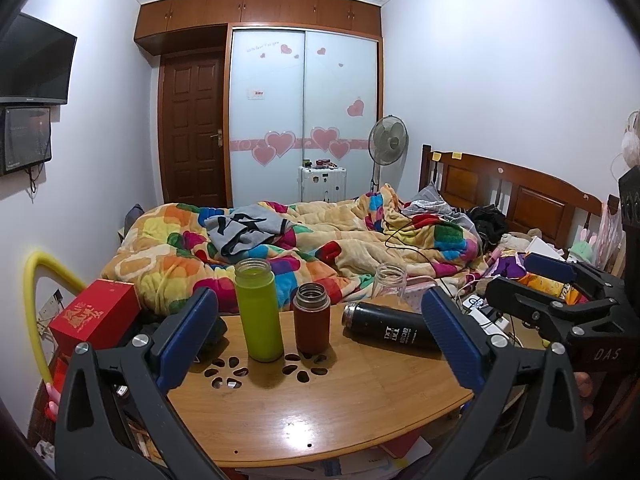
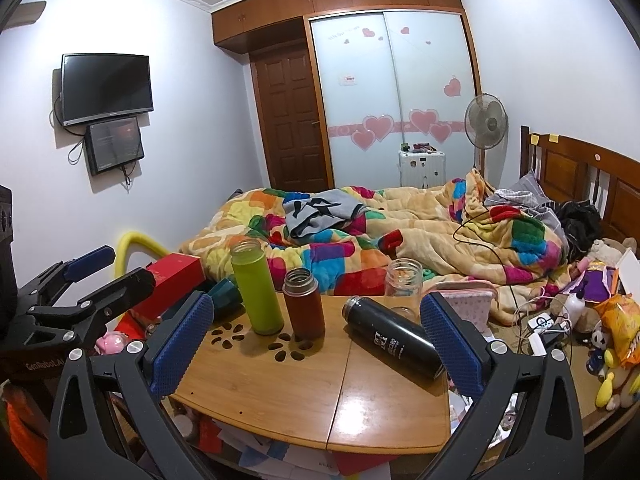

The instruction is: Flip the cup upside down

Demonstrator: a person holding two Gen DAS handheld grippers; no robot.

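Wooden table (image 2: 280, 392) bears a black cup (image 2: 394, 342), lidless, lying sideways.

Each hand-held gripper (image 1: 320, 332) has black arms, silver screws, textured blue fingers (image 1: 188, 332).

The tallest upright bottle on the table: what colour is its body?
The tallest bottle is lime green with a clear neck, clearest in the left wrist view.

On the counter (image 1: 320, 412), two flasks (image 1: 259, 312) (image 1: 312, 319) stand left of a lying flask (image 1: 390, 329); the bed (image 1: 320, 240) lies behind.
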